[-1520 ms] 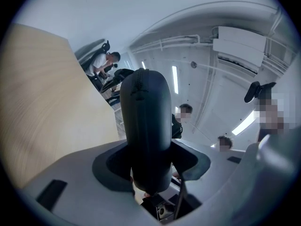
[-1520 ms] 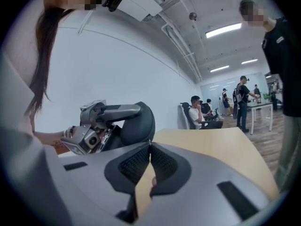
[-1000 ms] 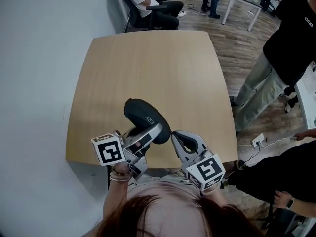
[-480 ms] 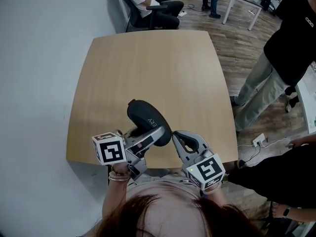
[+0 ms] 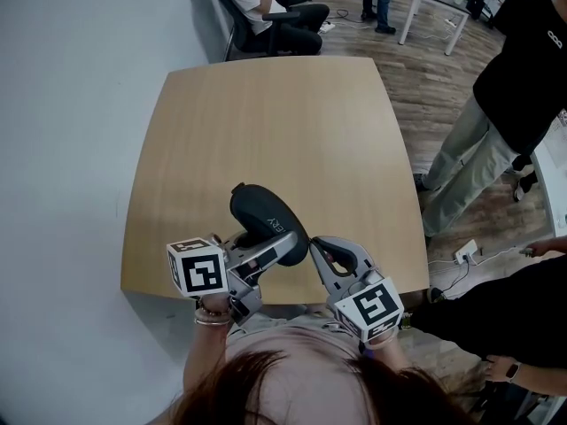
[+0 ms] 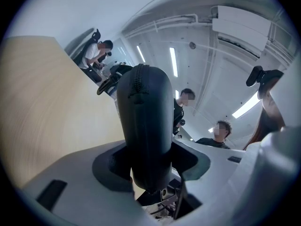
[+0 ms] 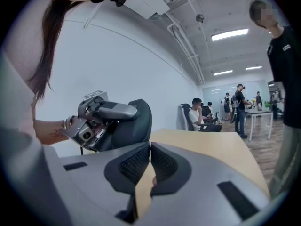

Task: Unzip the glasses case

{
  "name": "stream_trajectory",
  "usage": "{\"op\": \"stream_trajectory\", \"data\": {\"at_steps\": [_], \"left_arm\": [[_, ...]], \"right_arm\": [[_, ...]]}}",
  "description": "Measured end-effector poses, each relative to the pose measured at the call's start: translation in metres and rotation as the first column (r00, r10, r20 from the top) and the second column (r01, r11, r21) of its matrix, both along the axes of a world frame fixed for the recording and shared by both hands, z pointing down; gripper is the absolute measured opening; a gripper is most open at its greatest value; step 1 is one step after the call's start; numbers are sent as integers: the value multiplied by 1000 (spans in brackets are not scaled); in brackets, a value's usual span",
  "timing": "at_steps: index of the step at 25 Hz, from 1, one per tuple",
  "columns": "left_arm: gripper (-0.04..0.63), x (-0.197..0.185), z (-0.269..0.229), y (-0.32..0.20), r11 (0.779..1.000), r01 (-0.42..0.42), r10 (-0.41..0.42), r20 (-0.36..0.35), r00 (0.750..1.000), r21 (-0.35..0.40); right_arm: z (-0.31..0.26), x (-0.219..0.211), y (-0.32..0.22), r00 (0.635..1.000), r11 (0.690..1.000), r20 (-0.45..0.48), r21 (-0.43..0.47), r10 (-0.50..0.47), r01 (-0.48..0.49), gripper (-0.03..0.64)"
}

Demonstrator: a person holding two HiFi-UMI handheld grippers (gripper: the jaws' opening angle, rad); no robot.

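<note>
Though unseen overhead, zipper (image 6: 139,84) along glasses case (image 6: 146,135) gripped by left fingers (image 6: 109,167); right fingers (image 7: 133,166) closed.

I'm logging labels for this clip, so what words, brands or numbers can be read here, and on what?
Glasses case: pale lettering, too blurred to read.
Black shirt: small print, too small to read.
Marker cubes: square patterns only, no words.
</note>
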State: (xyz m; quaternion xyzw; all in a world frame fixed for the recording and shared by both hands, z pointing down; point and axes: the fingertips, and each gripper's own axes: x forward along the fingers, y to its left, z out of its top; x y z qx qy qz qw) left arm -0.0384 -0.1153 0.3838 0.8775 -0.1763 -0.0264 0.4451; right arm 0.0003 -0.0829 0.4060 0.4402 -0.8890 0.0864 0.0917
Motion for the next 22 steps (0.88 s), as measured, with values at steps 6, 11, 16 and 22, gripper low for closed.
{"op": "stream_trajectory", "data": {"at_steps": [6, 11, 16, 22], "left_arm": [[239, 1, 1, 1, 1000, -23, 23, 9, 1000, -10], [239, 0, 4, 3, 998, -54, 54, 23, 998, -14], [239, -2, 7, 5, 997, -82, 83, 49, 995, -9], [239, 0, 9, 9, 993, -114, 114, 75, 991, -9]], "right_arm": [[0, 0, -2, 1000, 1000, -14, 4, -5, 5, 18], [1, -3, -1, 999, 1000, -38, 10, -24, 25, 18], [4, -7, 0, 998, 999, -52, 11, -35, 36, 17], [3, -8, 0, 997, 999, -62, 18, -37, 39, 17]]}}
